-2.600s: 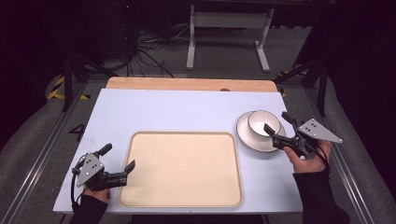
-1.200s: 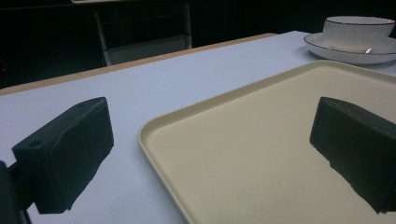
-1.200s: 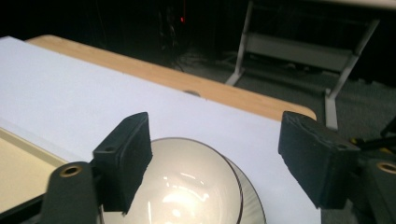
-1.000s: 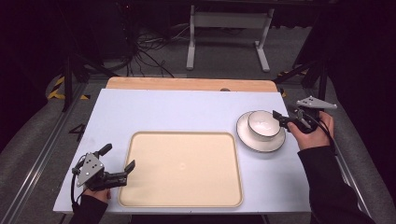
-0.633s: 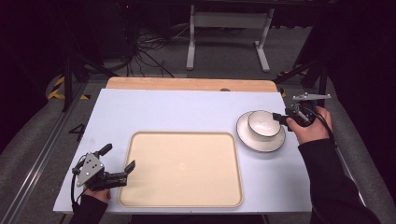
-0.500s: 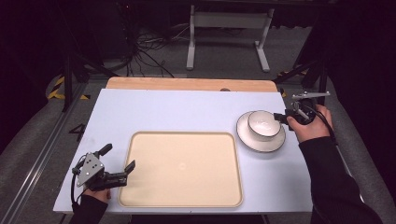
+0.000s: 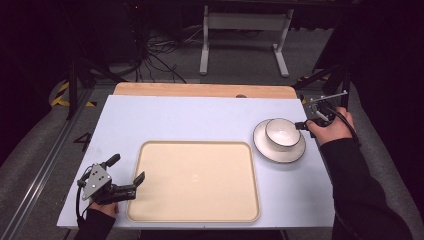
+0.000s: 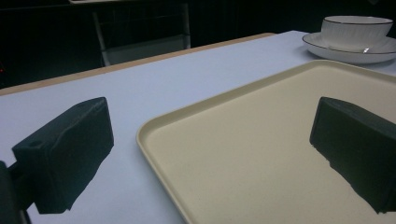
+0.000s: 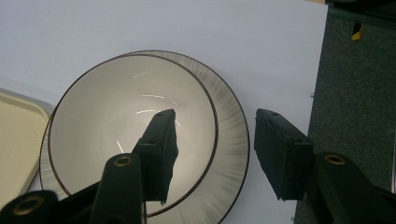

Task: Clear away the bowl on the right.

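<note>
One tray [image 7: 195, 181], one bowl [image 7: 282, 133], one plate [image 7: 265, 148] — two tools, both open.

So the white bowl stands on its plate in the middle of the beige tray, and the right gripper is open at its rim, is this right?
Not quite. The bowl does stand on its plate, but both sit on the table to the right of the tray, not on it; the high view shows this. The right gripper is indeed open at the rim.
</note>
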Available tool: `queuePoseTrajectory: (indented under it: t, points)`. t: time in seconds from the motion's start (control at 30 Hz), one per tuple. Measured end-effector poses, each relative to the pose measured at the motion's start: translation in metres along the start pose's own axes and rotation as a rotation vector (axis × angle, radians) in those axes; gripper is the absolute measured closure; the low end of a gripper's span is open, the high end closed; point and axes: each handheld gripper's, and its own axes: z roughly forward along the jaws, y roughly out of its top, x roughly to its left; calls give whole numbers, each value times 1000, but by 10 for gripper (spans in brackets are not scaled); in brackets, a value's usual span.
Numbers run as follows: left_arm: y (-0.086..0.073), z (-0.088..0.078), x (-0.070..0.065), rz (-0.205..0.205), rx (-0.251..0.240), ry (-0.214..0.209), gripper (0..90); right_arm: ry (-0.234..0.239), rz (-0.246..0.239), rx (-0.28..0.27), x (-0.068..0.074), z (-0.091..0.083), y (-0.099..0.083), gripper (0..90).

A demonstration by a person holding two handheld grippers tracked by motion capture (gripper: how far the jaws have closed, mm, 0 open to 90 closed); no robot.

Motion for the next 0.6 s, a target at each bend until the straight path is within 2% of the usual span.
queuePoseTrajectory:
  t: [0.1,0.37,0.6]
  points:
    - [0,0,0,0,0,0,1,-3,21,32,-1,4,2,494]
    - [0,0,0,0,0,0,1,-8,52,55,-4,18,2,499]
    - [0,0,0,0,0,1,1,16,107,85,-7,30,-1,600]
